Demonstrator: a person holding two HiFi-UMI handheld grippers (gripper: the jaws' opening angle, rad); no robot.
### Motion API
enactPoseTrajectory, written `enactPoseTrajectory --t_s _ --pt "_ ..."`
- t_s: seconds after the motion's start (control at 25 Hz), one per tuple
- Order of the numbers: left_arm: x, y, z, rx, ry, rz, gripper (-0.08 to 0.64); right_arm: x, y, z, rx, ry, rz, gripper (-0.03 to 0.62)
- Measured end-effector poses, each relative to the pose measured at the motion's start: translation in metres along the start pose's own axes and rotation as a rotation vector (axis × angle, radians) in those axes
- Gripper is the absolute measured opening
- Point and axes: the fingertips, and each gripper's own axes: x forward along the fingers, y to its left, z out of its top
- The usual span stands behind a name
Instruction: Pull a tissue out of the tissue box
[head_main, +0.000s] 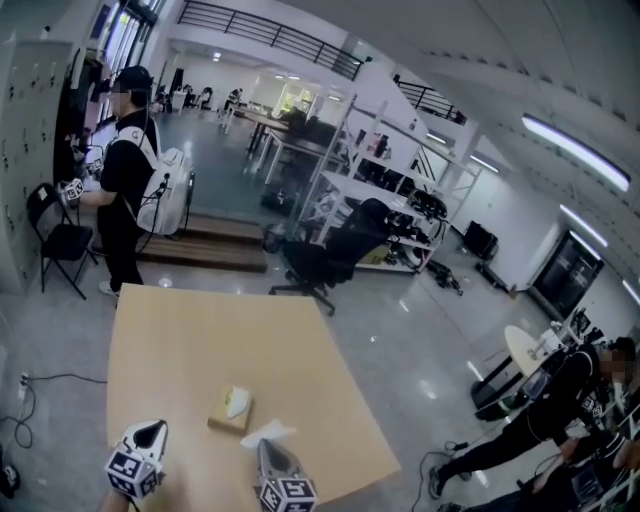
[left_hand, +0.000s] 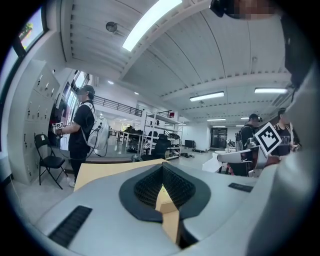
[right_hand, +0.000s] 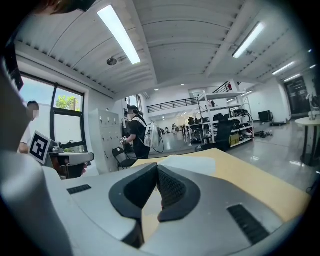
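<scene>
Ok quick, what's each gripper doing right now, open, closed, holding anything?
Left gripper: closed, nothing between the jaws.
Right gripper: closed on a tissue at its tip.

place: lab hall | signs: equipment racks, lockers, mezzanine railing
</scene>
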Motion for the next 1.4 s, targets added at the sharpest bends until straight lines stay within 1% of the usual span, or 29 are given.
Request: enactPoseTrajectory --t_s 0.28,0.44,0.6,0.72,0.84,1.04,1.16,1.28,1.4 --pt "-0.024 -0.008 0.005 0.022 -0.045 -0.001 0.008 -0.031 0.014 0.008 -0.017 -0.043 -0.008 0.003" --pt "-0.035 -0.013 0.006 0.053 -0.052 -0.013 0.008 -0.043 0.021 0.006 -0.017 -0.058 -0.014 0.003" --pt "-0.046 -0.019 0.019 0.083 -0.081 -0.012 0.008 -0.052 0.034 0.007 -0.035 -0.076 -0.005 0.003" --pt "-0.061 -0.028 0.025 0.103 -0.062 -0.023 0.008 -0.062 0.044 0.004 -0.039 -0.083 -0.011 0.003" --pt "-0.073 -0.027 0.017 0.111 -0.085 -0.028 0.008 -0.072 0.054 0.003 -0.034 -0.092 -0.014 0.003" --pt "-0.094 -0.033 0.011 0.098 -0.085 -0.036 0.008 -0.091 0.064 -0.005 -0.03 -0.092 -0.013 0.003" --pt "-0.104 -0.041 0.014 0.094 -0.079 -0.051 0.008 -0.1 0.069 -0.012 -0.035 -0.088 -0.015 0.003" --pt "-0.112 -0.036 0.007 0.116 -0.087 -0.04 0.008 -0.104 0.075 -0.016 -0.039 -0.093 -0.018 0.002" --pt "-0.121 -0.039 0.01 0.114 -0.091 -0.045 0.008 -0.11 0.082 -0.018 -0.039 -0.094 -0.019 0.002"
